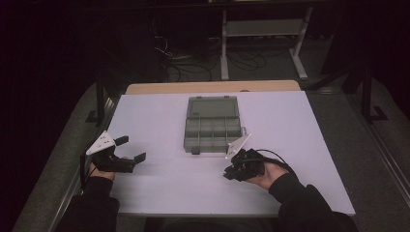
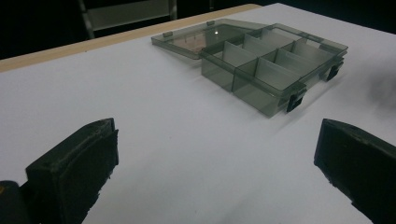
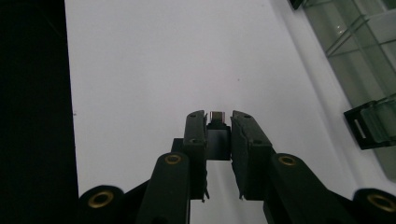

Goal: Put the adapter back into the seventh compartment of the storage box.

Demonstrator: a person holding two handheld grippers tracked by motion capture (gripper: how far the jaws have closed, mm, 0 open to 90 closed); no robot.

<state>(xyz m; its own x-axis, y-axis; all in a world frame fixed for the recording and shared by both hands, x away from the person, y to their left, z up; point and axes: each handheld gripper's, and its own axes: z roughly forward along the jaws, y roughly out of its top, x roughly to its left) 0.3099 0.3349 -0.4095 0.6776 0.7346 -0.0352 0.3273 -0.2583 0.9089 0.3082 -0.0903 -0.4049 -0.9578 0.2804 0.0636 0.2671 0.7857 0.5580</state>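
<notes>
Nearest me, my right gripper (image 1: 230, 172) is hovering low over the white table (image 1: 290, 125), jaws drawn nearly together and pinching a small dark block with a metallic end (image 3: 217, 122); I cannot tell what it is. The right hand (image 1: 270, 176) is cradling it from below.

My left gripper (image 1: 133, 149) is sitting at the table's left edge, jaws spread wide and holding nothing.

Farther off, mid-table, a smoky clear plastic organizer box (image 2: 273, 70) is lying open, its lid (image 2: 201, 39) folded flat behind it, compartments bare, two dark latches (image 2: 295, 100) facing me.

Beyond, cables (image 1: 193, 63) are lying on the floor.
</notes>
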